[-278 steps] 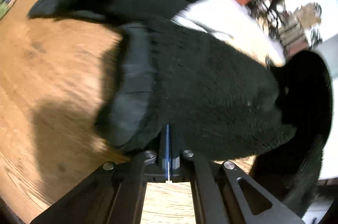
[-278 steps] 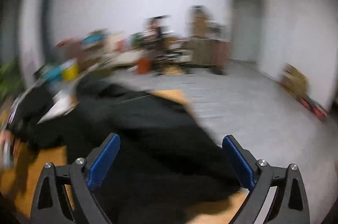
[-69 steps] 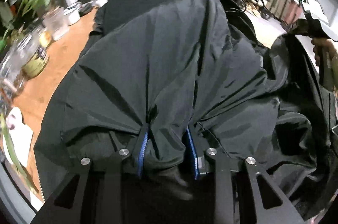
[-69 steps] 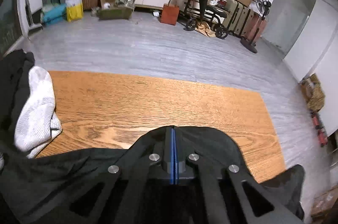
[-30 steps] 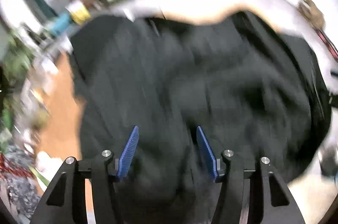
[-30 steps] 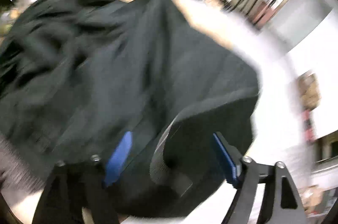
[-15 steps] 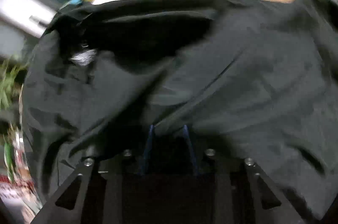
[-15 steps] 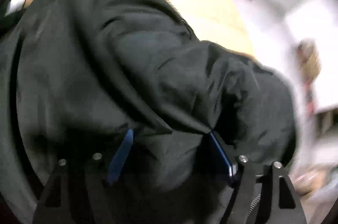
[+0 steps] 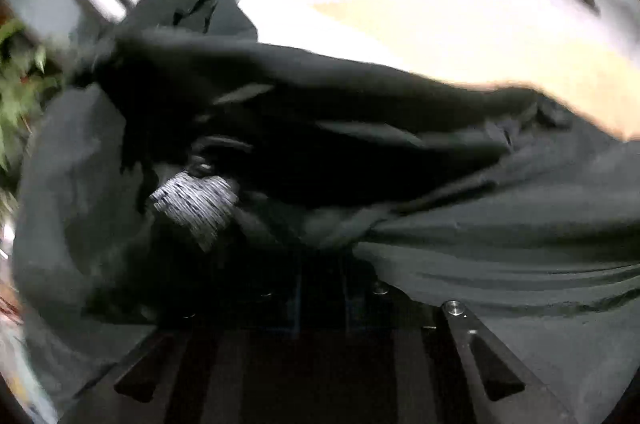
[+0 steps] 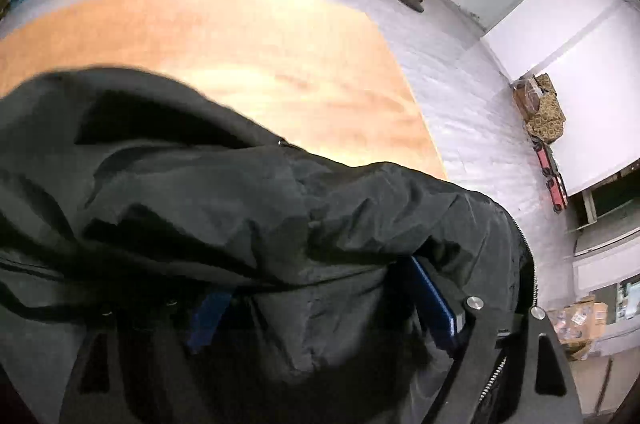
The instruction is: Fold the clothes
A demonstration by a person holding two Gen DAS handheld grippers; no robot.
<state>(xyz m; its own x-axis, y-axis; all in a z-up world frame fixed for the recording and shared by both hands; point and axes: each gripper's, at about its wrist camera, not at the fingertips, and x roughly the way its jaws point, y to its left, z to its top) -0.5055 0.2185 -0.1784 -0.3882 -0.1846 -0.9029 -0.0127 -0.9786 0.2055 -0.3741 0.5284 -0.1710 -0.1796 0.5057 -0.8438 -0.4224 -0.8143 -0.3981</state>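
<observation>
Light wooden table is sitting on grey floor, clutter along the far wall. Black nylon zip jacket is lying on the table's near side, draping over both grippers. Left gripper is pinching a jacket fold; right gripper is spread wide, fabric bunched between.

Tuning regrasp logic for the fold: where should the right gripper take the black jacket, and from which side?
Judging from the right wrist view, the zippered front edge of the black jacket looks best. It is a stiff, thin hem lying at the garment's right side. Come in from the right over the bare wooden table, sliding one finger under the edge. The right gripper stands open astride bunched fabric.
</observation>
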